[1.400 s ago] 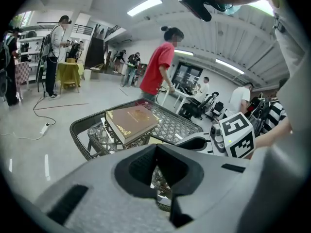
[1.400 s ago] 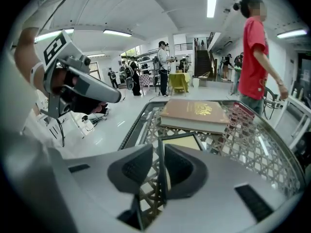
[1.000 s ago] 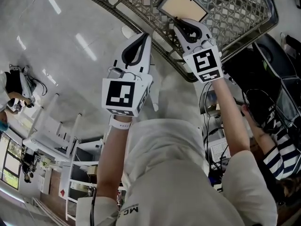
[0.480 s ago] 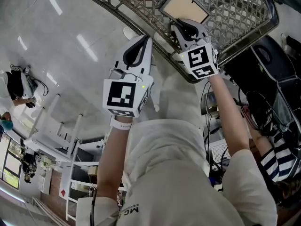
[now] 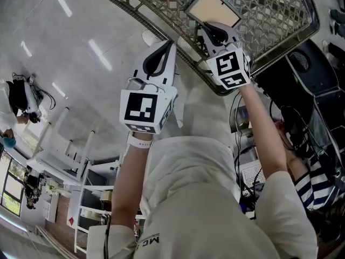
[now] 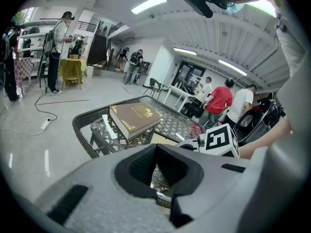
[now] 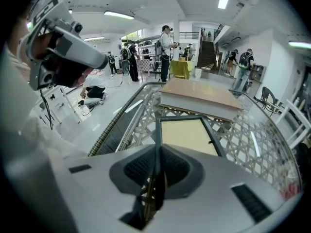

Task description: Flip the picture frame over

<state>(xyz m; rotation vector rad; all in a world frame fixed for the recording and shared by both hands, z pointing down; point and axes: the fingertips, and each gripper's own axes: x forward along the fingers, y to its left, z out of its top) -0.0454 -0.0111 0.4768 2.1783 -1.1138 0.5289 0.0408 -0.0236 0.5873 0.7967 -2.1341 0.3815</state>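
Picture frame point(image 7: 187, 135): flat on the glass-topped wicker table point(image 5: 269, 9), plain tan face upward inside a thin dark rim, set near the table's closer edge. Just beyond it, on the same table, a thick brown book point(image 6: 133, 118) with gold ornament on the cover, lying close to the frame's far end. In the head view, the same frame at the top of the picture, turned at a slant to the table's edge.

Right tool point(image 7: 156, 152): reaching over the table's rim and angled downward, jaws just now closing in, pinching the near end of the frame's left rim. Dark rim running straight in between the two pads, pads pressed against it on both sides. Hard to tell whether that end is lifted off the glass or resting on it.

Left tool point(image 5: 170, 43): beside the right one and off the table, hanging over the pale glossy floor point(image 5: 64, 47) just outside the wicker edge. Tips pressed together, nothing between them, touching neither frame nor table. Marker cube on its back facing up toward the head camera.

Farther off in the room, several people standing point(image 6: 221, 101), well apart from the table.
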